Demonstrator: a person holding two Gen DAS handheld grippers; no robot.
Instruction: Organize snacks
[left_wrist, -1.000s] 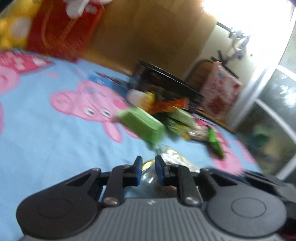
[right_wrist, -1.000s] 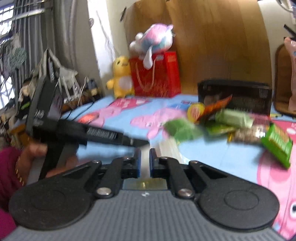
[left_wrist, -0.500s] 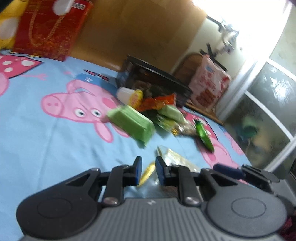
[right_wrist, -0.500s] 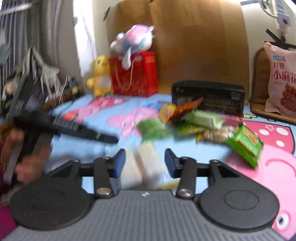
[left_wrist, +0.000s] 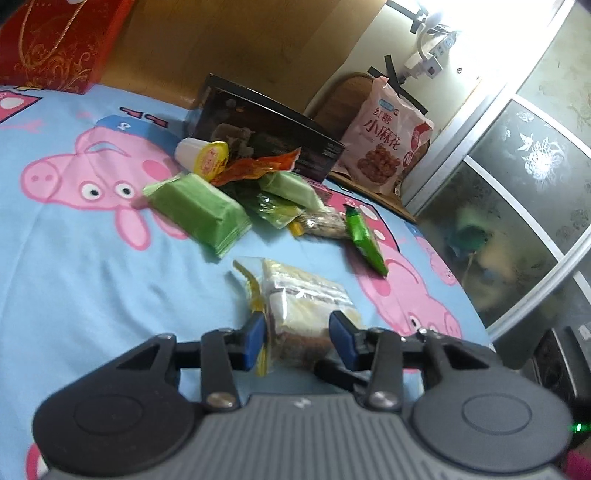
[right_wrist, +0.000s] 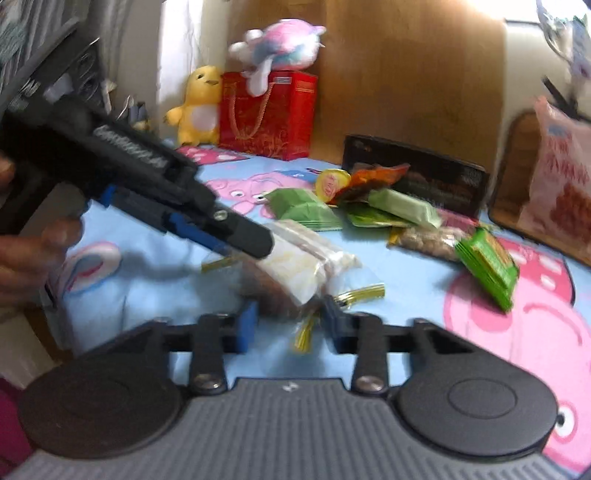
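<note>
A clear bag of pale biscuits (left_wrist: 306, 295) lies on the blue pig-print cloth (left_wrist: 74, 258). My left gripper (left_wrist: 298, 341) is open, its blue pads either side of the bag's near end. My right gripper (right_wrist: 288, 325) is open too, just short of the same bag (right_wrist: 295, 258); the left gripper's body (right_wrist: 147, 192) reaches in from the left over it. Behind lie a pile of snacks: a green pack (left_wrist: 199, 214), a yellow-lidded cup (left_wrist: 203, 157), an orange wrapper (left_wrist: 258, 168), a nut bag (right_wrist: 428, 240) and a green pouch (right_wrist: 487, 266).
A black box (left_wrist: 266, 136) stands behind the pile. A pink snack bag (left_wrist: 384, 144) leans on a wooden chair at the right. A red gift bag (right_wrist: 266, 114) with plush toys stands at the back. A glass door is at the right.
Both grippers have opened; they were shut or nearly shut a second ago. The clear biscuit bag now lies on the cloth between them. The left view has swung rightwards.
</note>
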